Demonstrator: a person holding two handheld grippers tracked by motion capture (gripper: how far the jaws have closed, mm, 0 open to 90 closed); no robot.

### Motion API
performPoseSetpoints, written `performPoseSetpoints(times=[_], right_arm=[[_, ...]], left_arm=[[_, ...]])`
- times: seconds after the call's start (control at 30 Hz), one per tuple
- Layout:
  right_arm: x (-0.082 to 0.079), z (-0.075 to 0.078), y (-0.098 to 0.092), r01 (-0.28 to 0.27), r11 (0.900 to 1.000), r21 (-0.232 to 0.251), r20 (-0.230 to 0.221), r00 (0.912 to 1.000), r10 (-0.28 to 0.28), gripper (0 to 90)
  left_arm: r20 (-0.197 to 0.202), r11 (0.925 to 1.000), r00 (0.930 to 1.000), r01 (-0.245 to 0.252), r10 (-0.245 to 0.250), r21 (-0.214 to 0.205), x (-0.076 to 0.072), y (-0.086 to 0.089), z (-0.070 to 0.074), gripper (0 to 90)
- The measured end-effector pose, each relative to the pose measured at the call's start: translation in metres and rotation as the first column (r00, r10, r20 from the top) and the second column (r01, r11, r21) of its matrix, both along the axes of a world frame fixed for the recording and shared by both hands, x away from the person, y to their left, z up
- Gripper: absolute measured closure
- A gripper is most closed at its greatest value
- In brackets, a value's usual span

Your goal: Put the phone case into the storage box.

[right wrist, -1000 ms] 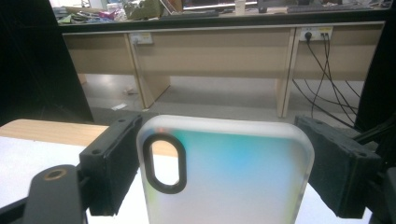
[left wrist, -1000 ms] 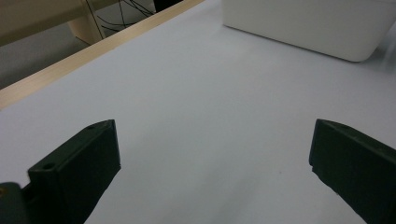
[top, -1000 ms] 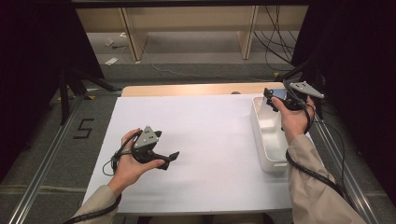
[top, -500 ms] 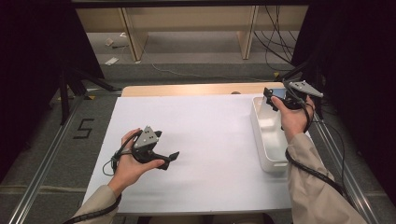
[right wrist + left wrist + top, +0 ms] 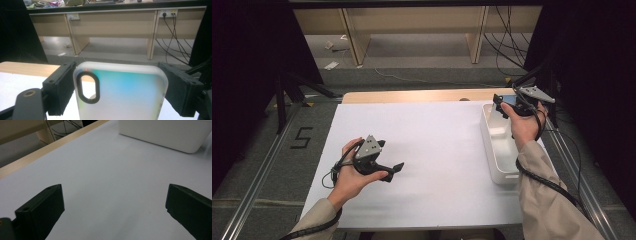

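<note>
Right gripper (image 5: 120, 87) is pinching a frosted phone case (image 5: 120, 92) by its long edges, held up over the far end of the white bin (image 5: 497, 150). I'd lower it straight down — keep it level — before letting go. Left gripper (image 5: 112, 212) rests on the white sheet (image 5: 432, 150), jaws spread — nothing between them.

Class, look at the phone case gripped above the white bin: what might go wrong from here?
1. The right gripper clamps the phone case by its side edges alone, so it might slip or twist out.
2. It hangs over the white bin's far end near the table edge; released early, it may land outside.
</note>
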State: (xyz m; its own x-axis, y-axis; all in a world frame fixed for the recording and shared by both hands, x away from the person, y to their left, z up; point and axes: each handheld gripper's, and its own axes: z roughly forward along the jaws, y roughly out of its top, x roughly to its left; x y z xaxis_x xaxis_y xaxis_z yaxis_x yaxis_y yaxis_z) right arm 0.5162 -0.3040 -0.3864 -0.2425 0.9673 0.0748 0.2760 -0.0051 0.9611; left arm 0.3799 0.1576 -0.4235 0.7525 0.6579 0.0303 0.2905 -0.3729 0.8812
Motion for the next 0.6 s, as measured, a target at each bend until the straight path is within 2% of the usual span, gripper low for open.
performPoseSetpoints(times=[0.6], right_arm=[[0.0068,-0.0003,0.0020,0.002,0.9999,-0.012,-0.006,1.0000,-0.002,18.9]], left_arm=[[0.002,1.0000,1.0000,-0.001,0.001,0.000,-0.0001,0.0002,0.0008,1.2]])
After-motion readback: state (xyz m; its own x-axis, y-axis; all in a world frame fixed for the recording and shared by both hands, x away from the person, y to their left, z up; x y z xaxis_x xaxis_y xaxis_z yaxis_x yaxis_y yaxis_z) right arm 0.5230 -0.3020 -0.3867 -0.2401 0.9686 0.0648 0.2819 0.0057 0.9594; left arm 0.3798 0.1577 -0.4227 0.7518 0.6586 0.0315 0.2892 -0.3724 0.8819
